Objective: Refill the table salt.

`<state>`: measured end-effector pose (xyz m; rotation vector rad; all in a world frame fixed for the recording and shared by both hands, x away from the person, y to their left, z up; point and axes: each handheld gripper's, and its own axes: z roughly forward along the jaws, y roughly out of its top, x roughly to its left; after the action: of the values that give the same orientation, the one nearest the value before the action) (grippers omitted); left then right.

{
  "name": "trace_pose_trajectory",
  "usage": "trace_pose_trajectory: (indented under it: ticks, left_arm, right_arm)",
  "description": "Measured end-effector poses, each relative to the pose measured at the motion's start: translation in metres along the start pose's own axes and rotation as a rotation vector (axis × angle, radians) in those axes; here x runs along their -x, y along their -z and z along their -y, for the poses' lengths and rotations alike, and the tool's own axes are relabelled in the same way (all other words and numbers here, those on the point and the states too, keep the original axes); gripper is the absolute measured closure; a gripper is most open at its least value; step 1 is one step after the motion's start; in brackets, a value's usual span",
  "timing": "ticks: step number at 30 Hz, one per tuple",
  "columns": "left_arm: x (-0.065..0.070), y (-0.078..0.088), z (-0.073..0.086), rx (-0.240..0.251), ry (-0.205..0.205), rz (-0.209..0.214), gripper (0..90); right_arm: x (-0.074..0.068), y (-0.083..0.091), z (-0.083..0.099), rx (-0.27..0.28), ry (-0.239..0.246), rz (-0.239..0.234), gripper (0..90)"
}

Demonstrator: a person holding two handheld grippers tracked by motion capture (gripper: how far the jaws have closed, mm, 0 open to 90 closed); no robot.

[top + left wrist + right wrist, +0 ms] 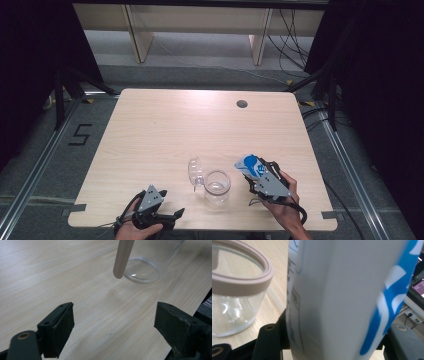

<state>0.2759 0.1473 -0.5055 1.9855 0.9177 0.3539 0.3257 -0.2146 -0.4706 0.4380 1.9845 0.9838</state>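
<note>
A clear glass jar stands near the table's front edge, with its hinged lid swung open to the left. My right gripper is just right of the jar and is shut on a white and blue carton, which it holds tilted toward the jar. In the right gripper view the carton sits between the jaws, close beside the jar's pale pink rim. My left gripper rests open at the front left. Its jaws stand wide apart with nothing between them, a short way from the jar and the lid's pink edge.
The light wooden table has a round cable hole at the back right. Its front edge runs right under both hands. Black stands and cables line the floor on both sides.
</note>
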Motion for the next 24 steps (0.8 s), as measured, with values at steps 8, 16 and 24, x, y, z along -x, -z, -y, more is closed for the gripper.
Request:
trace_pose_trajectory:
  ticks: [8, 16, 24]
  left_arm:
    - [0.0002, 0.0003, 0.0001, -0.003, 0.022, -0.005, 15.7]
    - [0.0013, -0.0008, 0.0003, 0.004, 0.018, -0.004, 15.7]
    - [0.0013, -0.0004, 0.0001, 0.002, 0.018, -0.001, 15.7]
  right_arm:
    - [-0.0016, -0.0007, -0.0002, -0.009, 0.071, -0.003, 41.4]
    - [-0.0055, 0.0004, -0.0025, -0.004, 0.085, -0.023, 41.4]
    - [-0.0096, 0.0004, -0.0034, -0.022, 0.109, -0.017, 41.4]
